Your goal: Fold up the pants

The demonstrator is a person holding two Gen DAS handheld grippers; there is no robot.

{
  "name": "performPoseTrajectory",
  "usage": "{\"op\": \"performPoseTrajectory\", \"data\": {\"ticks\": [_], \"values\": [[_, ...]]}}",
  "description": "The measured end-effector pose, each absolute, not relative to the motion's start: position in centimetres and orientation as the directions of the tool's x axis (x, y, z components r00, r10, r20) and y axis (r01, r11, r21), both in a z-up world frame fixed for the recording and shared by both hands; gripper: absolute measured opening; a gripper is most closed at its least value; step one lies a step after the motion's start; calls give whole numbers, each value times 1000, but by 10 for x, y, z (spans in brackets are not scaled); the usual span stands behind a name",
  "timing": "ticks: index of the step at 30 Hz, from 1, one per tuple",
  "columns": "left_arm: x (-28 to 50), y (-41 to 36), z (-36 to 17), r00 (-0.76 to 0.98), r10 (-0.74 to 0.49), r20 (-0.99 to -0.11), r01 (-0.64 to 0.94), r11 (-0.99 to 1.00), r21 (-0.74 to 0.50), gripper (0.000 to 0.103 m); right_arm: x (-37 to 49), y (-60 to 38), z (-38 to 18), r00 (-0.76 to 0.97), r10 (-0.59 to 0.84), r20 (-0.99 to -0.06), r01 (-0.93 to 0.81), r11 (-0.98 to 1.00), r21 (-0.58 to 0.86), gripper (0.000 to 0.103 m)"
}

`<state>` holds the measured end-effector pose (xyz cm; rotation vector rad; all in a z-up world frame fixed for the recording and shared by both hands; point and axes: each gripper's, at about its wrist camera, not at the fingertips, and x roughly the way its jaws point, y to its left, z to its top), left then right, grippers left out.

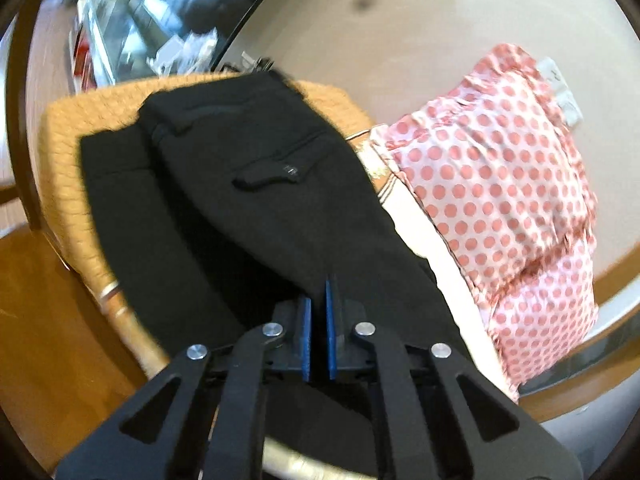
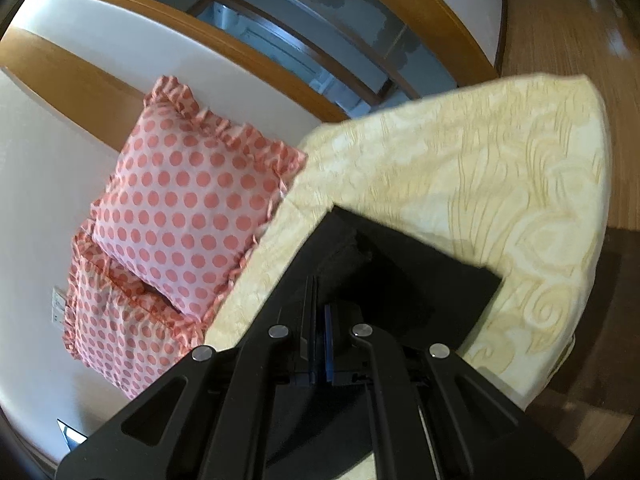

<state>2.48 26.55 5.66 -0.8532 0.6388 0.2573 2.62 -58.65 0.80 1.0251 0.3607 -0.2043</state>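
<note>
Black pants [image 1: 240,184] lie over a wicker chair, back pocket up, waistband at the far end. My left gripper [image 1: 319,304] is shut on the near part of the pants; black cloth runs between its blue pads [image 1: 306,320]. In the right wrist view the pants [image 2: 420,276] lie on a cream patterned bedspread [image 2: 480,168]. My right gripper [image 2: 320,308] is shut on a fold of the black cloth, which bunches just ahead of its fingertips.
An orange wicker chair [image 1: 68,168] holds the pants in the left wrist view. Two pink polka-dot pillows [image 1: 500,184] lean on the white wall [image 1: 400,40]; they also show in the right wrist view [image 2: 188,200]. Wooden floor [image 2: 560,20] lies beyond the bed.
</note>
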Motion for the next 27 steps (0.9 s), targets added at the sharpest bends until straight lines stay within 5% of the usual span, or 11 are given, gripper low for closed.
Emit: {"op": "performPoseTrajectory", "data": {"ticks": [6, 13, 20, 27], "values": [[-8, 259, 33, 730, -9, -683, -513, 654, -556, 6, 33, -588, -10, 891, 1, -453, 397, 481, 782, 3], [-6, 258, 33, 721, 0, -693, -512, 674, -533, 11, 19, -589, 8, 922, -31, -386, 349, 497, 795, 3], [-6, 259, 29, 724, -9, -690, -507, 672, -540, 15, 25, -584, -7, 872, 1, -489, 425, 493, 759, 5], [-4, 258, 30, 719, -8, -694, -501, 687, -527, 19, 25, -580, -19, 852, 57, -520, 437, 469, 767, 25]]}}
